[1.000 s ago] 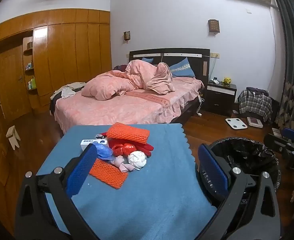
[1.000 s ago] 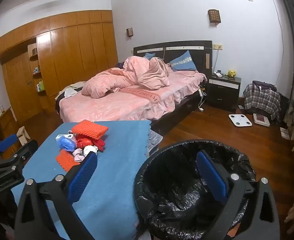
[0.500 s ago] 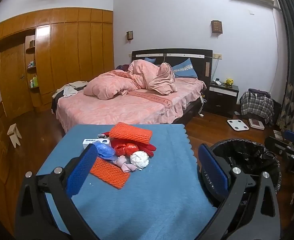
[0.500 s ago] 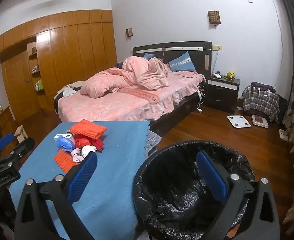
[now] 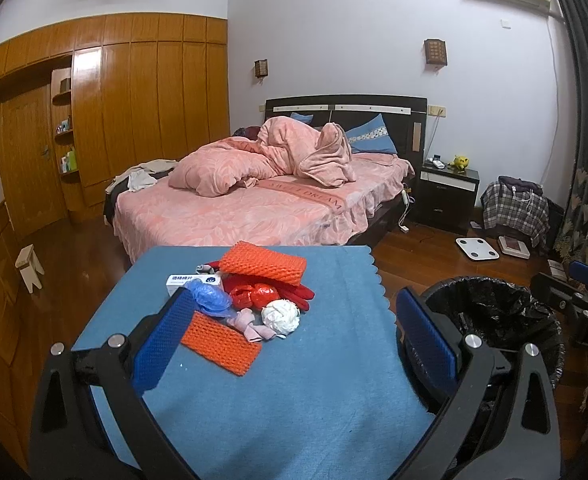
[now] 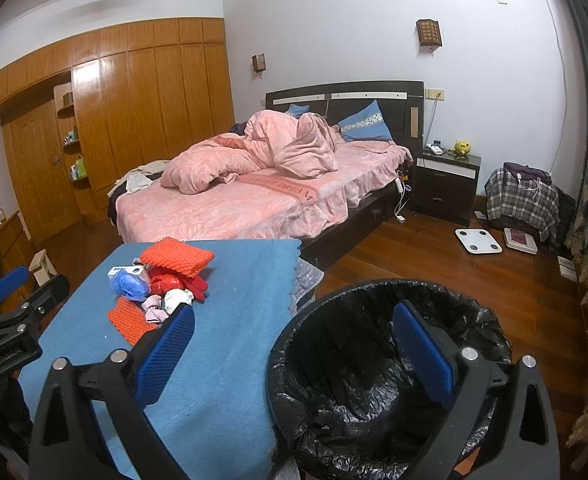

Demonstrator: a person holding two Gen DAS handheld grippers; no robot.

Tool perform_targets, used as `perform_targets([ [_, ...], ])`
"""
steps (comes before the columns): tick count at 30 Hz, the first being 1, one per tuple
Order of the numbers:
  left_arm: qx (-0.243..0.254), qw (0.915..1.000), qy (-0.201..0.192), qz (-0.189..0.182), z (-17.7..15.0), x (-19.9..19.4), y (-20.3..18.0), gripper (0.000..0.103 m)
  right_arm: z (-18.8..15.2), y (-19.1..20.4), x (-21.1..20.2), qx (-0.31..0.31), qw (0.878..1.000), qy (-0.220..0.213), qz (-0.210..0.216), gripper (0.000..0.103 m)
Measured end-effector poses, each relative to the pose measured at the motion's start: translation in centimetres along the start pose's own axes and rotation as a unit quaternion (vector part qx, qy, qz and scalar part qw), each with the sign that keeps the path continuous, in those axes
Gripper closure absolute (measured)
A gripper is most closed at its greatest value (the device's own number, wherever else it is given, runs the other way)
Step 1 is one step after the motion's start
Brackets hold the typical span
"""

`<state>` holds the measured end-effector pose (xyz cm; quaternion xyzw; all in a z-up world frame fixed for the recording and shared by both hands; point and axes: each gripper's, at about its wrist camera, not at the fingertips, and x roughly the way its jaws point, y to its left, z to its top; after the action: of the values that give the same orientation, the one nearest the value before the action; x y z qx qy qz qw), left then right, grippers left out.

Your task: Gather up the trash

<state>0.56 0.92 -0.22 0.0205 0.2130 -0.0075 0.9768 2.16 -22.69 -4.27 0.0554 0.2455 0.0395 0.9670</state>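
Trash (image 5: 249, 300) lies in one small heap on the blue table cloth (image 5: 294, 400), far from both tools and untouched. The left gripper (image 5: 294, 336) hangs over the near part of the table with its blue pads spread wide and nothing between them; the right gripper (image 6: 294, 344) is likewise wide apart and empty, hovering above the bin (image 6: 374, 380), which stands just right of the table with a black liner sagging over its rim.

The heap is the trouble. An orange foam net (image 5: 219, 342) lies nearest the left tool, flat on the cloth, with a blue plastic wad (image 5: 209, 300), a pinkish scrap (image 5: 249, 322) and a white paper ball (image 5: 281, 317) touching or overlapping it, and a second orange net (image 5: 262, 266) on red wrappers (image 5: 261, 294) farther back. A pinch on the flat net would probably catch the cloth too and drag it, or tow neighbouring pieces off the table's edge. Light, springy foam may also slip from the pads on the way right to the bin, and the loose liner could fold in under a clumsy drop.
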Motion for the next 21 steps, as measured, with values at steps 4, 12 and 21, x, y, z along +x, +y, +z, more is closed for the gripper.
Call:
perform_targets([
  [4, 0.0, 1.0, 0.001, 0.0, 0.0, 0.0, 0.0, 0.005, 0.0, 0.0, 0.1, 0.0, 1.0, 0.001, 0.0, 0.006],
  [12, 0.0, 1.0, 0.002, 0.0, -1.0, 0.8, 0.7, 0.005, -0.2, -0.1, 0.2, -0.001, 1.0, 0.001, 0.0, 0.006],
  [21, 0.0, 1.0, 0.002, 0.0, -1.6, 1.4, 0.8, 0.005, -0.3, -0.1, 0.4, 0.0, 1.0, 0.001, -0.001, 0.006],
])
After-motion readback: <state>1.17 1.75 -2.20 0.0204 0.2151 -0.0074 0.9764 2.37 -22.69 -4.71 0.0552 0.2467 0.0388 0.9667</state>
